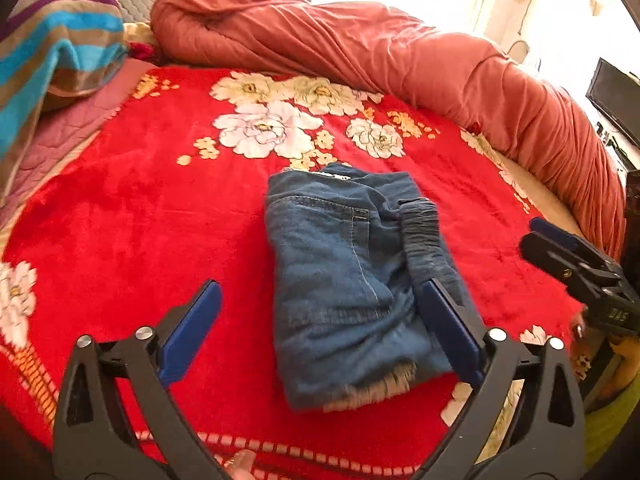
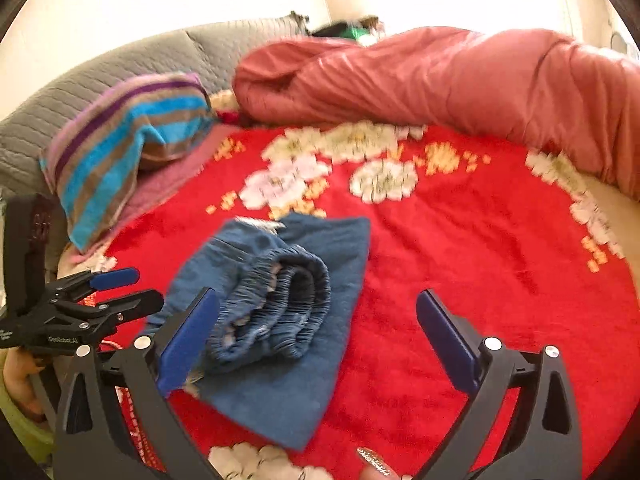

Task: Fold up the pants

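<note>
Your left gripper (image 1: 320,320) hovers low over the near end of the folded jeans (image 1: 352,280), its fingers (image 1: 192,328) spread wide and holding nothing; one pad sits over bare red blanket (image 1: 160,208), the other over the denim's right edge. The jeans lie as a compact folded bundle in the middle of the blanket, elastic waistband (image 2: 276,300) bunched on top. Your right gripper (image 2: 316,320) points across the blanket from the jeans' right side, tilted slightly downward, its fingers (image 2: 448,332) also wide apart and empty, the left pad overlapping the bundle. A rolled salmon duvet (image 1: 400,52) lies along the far edge.
</note>
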The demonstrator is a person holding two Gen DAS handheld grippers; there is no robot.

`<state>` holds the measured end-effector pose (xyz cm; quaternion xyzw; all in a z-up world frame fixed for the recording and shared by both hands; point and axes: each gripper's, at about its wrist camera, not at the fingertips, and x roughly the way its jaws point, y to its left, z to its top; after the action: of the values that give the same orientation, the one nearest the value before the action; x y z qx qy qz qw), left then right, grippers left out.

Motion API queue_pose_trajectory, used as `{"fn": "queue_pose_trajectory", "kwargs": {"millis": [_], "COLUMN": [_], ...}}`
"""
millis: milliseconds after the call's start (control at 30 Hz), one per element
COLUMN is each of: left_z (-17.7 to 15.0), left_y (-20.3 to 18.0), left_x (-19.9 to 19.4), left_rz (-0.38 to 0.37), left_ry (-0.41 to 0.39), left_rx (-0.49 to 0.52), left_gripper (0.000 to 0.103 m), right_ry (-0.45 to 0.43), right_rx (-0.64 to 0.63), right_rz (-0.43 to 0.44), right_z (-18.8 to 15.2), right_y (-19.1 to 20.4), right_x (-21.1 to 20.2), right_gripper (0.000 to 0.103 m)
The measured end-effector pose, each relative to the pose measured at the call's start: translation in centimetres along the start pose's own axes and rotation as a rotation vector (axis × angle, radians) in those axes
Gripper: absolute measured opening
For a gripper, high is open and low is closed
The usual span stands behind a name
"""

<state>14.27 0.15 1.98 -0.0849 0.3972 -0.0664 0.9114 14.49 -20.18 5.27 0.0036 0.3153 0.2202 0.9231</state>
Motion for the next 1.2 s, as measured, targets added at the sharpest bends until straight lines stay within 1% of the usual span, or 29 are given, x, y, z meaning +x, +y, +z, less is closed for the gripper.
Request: {"fn": "queue_pose_trajectory", "kwargs": {"millis": [67,133,200,333,467,600,833,1033,1200], "left_z": [-0.5,-1.2,-1.9,-3.4,-5.0,-6.3,-7.9,-8.9,-9.4], "left_y": [-0.1,-0.1,-0.1,0.0,0.0,0.0,0.1,0.0,0.0], "left_x": [-1.2,-2.6,-3.7,-5.3,-6.2,-6.5,-6.9,-6.5,-6.1], "left_rz": [0.014,0.042,0.051,0.053,0.061,0.060,0.053,0.046,0.053], "left_ry": [-0.019,-0.040,-0.052,-0.057,-0.046,-0.026,-0.007,0.014,0.030], "left_rx": [0.006,0.006,0.001,-0.007,0.002,-0.003,-0.016,-0.023,-0.024], "left_gripper": [0.093,0.093,0.093,0.093,0.093,0.093,0.093,0.093,0.093], "right_ry": [-0.027,-0.041,-0.045,-0.018,-0.027,-0.015,0.010,0.085,0.121], "right_rx": [-0.028,-0.060,-0.079,-0.066,-0.045,-0.021,-0.021,0.033,0.044], "right_rz": [-0.022,-0.045,-0.063,-0.056,-0.090,-0.107,-0.123,-0.116,-0.106], "right_z": [-0.2,-0.8,-1.5,-3.1,-4.3,-4.9,-6.4,-8.5,-9.2], "right_y": [0.6,1.3,1.8,2.3,2.6,2.4,2.6,2.5,2.7], "right_x": [-1.4,-2.6,-3.4,-4.5,-5.3,-5.9,-6.7,-5.3,-4.2], "right_gripper": [0.098,0.098,0.098,0.098,0.098,0.098,0.098,0.098,0.098]}}
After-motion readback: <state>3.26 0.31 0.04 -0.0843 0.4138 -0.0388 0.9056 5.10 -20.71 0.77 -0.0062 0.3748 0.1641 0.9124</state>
